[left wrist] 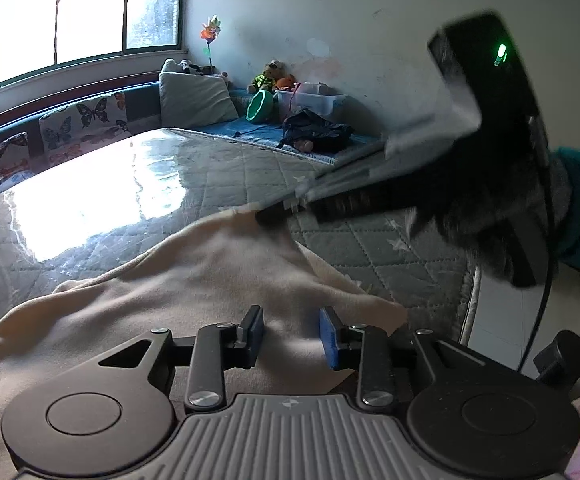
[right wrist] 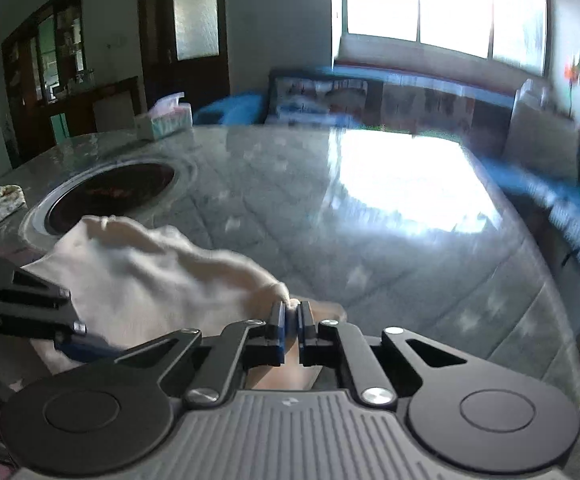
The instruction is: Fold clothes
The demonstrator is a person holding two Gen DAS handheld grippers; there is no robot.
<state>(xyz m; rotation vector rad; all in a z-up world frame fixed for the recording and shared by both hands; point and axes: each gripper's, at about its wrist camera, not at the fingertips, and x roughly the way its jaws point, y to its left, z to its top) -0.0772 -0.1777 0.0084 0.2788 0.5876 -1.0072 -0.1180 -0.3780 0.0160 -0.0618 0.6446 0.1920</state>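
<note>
Evidently soft and limp, the cream garment [left wrist: 194, 280] is best held at its edges: right tongs [right wrist: 290, 322] clamped on a corner, left tongs [left wrist: 290, 332] apart above it.

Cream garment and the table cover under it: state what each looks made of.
Cream garment: soft matte knit, perhaps cotton jersey; it drapes in loose folds. Table cover: quilted fabric, diamond stitching visible, seemingly under a glossy clear sheet, since window light reflects sharply off it.

Backlit daylight, strong glare, fisheye warp.
I see the window [left wrist: 84, 16] blown out, white glare on the glossy table cover [left wrist: 90, 208], dim walls; right wrist view smeared by motion blur toward its right side, corners vignetted dark.
</note>
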